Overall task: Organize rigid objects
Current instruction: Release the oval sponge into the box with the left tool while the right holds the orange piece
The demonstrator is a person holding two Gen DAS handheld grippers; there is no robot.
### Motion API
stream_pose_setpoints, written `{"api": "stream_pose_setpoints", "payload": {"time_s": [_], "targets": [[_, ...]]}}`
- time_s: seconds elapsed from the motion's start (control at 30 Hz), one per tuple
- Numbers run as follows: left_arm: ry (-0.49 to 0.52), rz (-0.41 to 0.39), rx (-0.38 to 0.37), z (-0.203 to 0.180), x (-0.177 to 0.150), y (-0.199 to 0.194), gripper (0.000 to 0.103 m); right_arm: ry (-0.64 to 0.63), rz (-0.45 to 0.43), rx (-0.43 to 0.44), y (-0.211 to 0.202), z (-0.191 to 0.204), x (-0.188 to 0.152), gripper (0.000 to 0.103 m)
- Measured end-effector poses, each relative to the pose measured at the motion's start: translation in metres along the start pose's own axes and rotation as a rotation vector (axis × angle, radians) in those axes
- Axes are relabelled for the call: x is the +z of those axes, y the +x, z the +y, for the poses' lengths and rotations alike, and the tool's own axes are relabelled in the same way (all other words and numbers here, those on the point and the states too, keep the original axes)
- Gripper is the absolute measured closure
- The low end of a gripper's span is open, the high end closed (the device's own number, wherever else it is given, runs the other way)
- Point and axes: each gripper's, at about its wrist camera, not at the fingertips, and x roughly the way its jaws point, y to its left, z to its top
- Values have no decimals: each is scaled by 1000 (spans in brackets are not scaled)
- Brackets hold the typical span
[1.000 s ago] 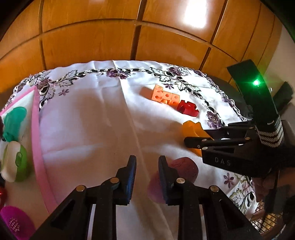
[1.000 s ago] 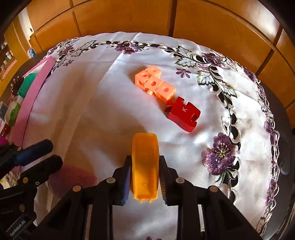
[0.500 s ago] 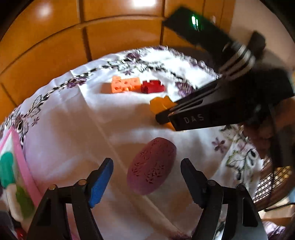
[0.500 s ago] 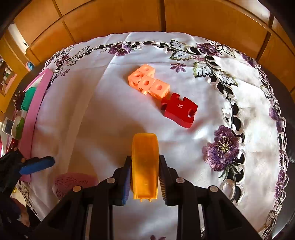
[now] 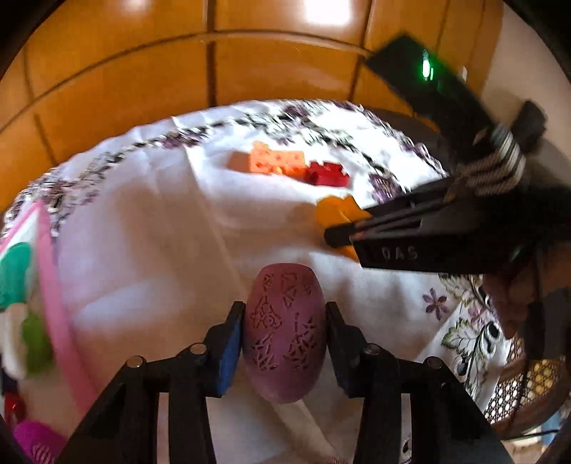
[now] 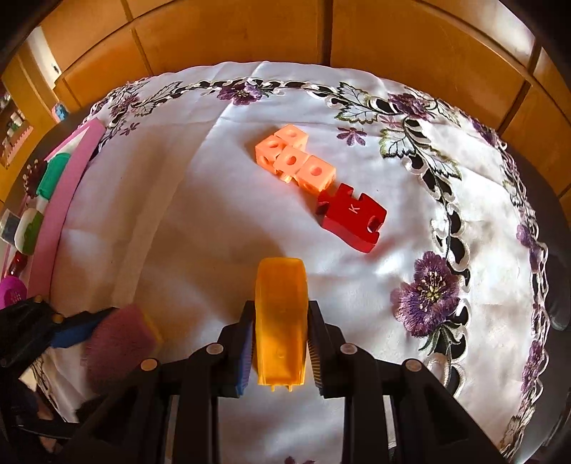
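My left gripper (image 5: 283, 324) is shut on a purple oval piece (image 5: 284, 332) with cut-out patterns, held over the white embroidered tablecloth (image 5: 150, 257). My right gripper (image 6: 280, 324) is shut on an orange plastic piece (image 6: 281, 317). The right gripper also shows in the left wrist view (image 5: 339, 235) with the orange piece (image 5: 333, 212). Linked orange cubes (image 6: 294, 160) and a red puzzle block (image 6: 351, 217) marked K lie farther back on the cloth. The left gripper with the purple piece (image 6: 117, 342) shows at the lower left of the right wrist view.
A pink-rimmed tray (image 6: 62, 203) at the left edge holds green, white and other toys (image 5: 14, 271). A wooden panel wall (image 6: 321, 32) stands behind the table. The table's edge drops off on the right, with a wicker surface (image 5: 524, 389) below.
My left gripper has moved over the purple oval piece and shut on it; half a second ago its jaws were wide open. The right gripper keeps hold of the orange piece, hardly moved.
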Motion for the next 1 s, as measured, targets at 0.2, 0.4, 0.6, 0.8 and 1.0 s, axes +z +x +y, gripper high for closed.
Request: {"api": "stream_pose_setpoints", "payload": {"time_s": [0.2,0.4,0.6,0.8,1.0], "targets": [[-69,-92,51,11,10,-37,59,-38,-12,-30,-1,5,-1,77],[-134,-134,93,26,12,-61,59,-57,-22,-47,-1,8,-1,77],[-195,-160,127,44,7,-78,59,-84,-34,-70,-2,12,-1,77],[-262,-187,164,66,1,-98,59,-97,-38,-82,-2,15,-1,77],[-310,-206,188,84,-4,-110,59,-108,-43,-92,-2,17,-2,77]]}}
